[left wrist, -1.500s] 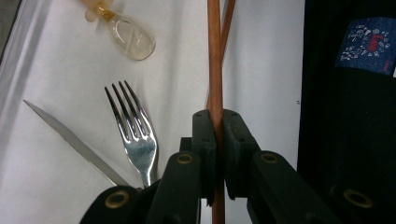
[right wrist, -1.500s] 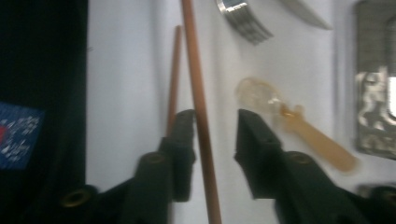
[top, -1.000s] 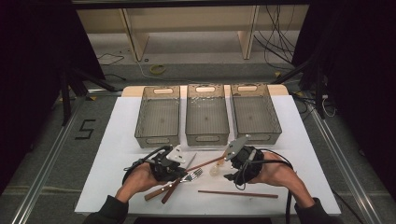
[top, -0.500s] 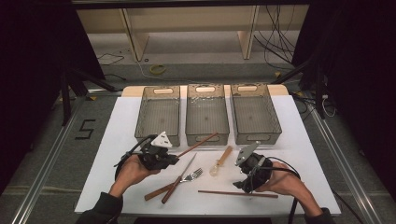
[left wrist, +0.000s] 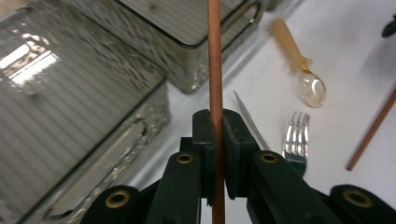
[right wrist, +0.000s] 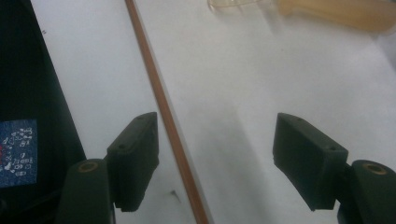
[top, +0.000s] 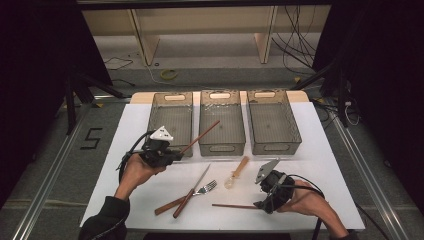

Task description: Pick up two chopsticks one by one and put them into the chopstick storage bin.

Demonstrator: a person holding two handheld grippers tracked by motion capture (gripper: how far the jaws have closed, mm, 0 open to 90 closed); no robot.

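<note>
Left tongs [left wrist: 216,154]: pressed on a brown chopstick [left wrist: 215,65] near its lower end, lifted off the worktop [top: 330,150]; the stick's far tip reaches over the middle bin [top: 222,122].
Right tongs [right wrist: 224,154]: spread wide, low over the worktop's near edge, with the second chopstick [right wrist: 159,98] lying flat between the jaws, close to the left one.
Bins: three clear bins in a row at the far side; left bin [top: 171,120] just beyond the left tongs, right bin [top: 273,120] well apart from both. All look empty.
Loose cutlery: a knife [top: 192,192] and fork [top: 197,192] with wooden handles crossed between the hands; a translucent amber spoon [top: 236,172] just beyond the right tongs.
Step in hand: apparently sorting cutlery into bins. One chopstick is on its way to the middle bin, the other about to be picked up.
Next move: the left needs to carry the stick fully over the bin before letting go; the right needs to centre on the thin stick and close squarely, or it may roll away.
</note>
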